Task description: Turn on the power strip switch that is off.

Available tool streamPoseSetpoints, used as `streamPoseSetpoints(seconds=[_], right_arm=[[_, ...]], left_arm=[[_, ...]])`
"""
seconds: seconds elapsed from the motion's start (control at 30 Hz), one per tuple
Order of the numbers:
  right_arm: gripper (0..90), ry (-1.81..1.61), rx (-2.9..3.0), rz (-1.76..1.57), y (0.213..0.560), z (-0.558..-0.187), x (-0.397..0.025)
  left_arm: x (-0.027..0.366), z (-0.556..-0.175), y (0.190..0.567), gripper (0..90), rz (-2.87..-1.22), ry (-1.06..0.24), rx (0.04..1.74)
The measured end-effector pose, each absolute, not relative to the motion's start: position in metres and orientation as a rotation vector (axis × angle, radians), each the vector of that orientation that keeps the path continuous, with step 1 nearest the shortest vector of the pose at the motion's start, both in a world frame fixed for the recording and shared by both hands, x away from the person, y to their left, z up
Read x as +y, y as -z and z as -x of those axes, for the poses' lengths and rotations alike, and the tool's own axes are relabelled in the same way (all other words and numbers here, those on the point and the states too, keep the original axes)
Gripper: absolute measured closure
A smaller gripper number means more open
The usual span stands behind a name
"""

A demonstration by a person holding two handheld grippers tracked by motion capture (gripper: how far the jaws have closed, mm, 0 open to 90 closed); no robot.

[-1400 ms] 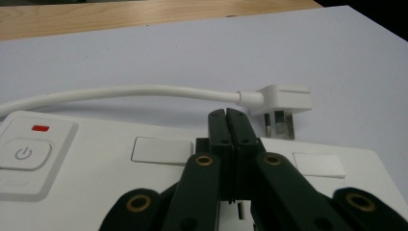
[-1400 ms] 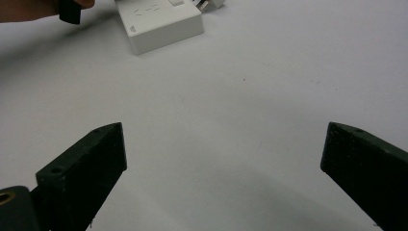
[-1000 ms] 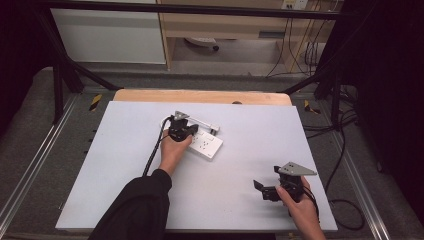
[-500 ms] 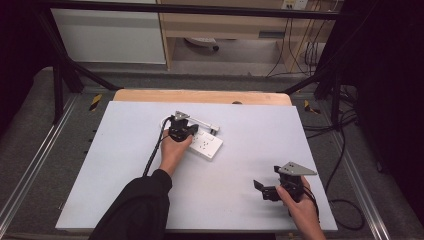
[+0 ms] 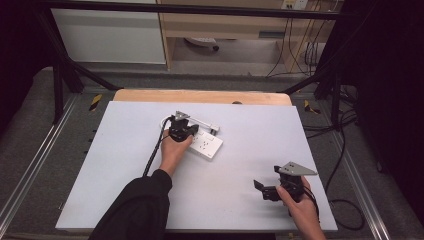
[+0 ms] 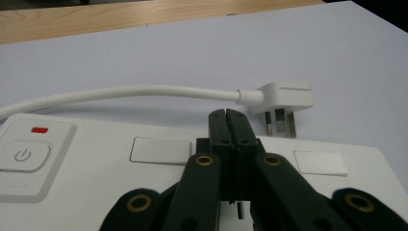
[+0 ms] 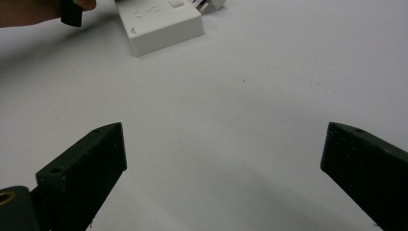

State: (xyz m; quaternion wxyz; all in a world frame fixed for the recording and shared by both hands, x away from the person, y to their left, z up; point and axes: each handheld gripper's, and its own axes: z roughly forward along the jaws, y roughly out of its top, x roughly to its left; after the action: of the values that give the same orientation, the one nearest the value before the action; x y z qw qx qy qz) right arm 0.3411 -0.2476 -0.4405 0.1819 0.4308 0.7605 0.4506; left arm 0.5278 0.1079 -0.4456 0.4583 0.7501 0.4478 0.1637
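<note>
A white power strip [image 5: 206,145] lies on the white table top, just past the middle. Its white plug [image 5: 214,129] rests on the table beside the far edge, at the end of a white cable [image 6: 134,93]. My left gripper [image 5: 190,133] is over the strip's left end. In the left gripper view its jaws [image 6: 226,116] are shut together with nothing between them, above the strip [image 6: 86,168] and just short of the plug [image 6: 285,97]. My right gripper [image 5: 261,190] hovers near the table's front right, open wide [image 7: 225,139] over bare table.
The strip has a power button [image 6: 24,156] with a red marker [image 6: 39,130] beside it. A wooden board [image 5: 200,96] borders the table top [image 5: 115,165] at the back. Cables hang at the right [image 5: 345,150]. The other hand [image 7: 29,12] shows far off in the right gripper view.
</note>
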Motion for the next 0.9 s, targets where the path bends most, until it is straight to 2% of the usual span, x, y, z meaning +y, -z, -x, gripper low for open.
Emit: streamPoseSetpoints(seconds=[0.53, 0.7, 0.9], right_arm=[[2.6, -1.275, 2.146, -1.217, 0.441, -0.341, -0.248], [2.6, -1.277, 2.146, -1.218, 0.441, -0.341, -0.248], [2.5, -1.276, 2.147, -1.218, 0.441, -0.341, -0.248]], left_arm=[[0.108, -0.525, 0.438, 89.7, -1.837, -0.401, 1.075], [0.108, -0.524, 0.437, 84.6, -1.831, -0.404, 1.077], [0.108, -0.522, 0.432, 73.5, -1.811, -0.406, 1.071]])
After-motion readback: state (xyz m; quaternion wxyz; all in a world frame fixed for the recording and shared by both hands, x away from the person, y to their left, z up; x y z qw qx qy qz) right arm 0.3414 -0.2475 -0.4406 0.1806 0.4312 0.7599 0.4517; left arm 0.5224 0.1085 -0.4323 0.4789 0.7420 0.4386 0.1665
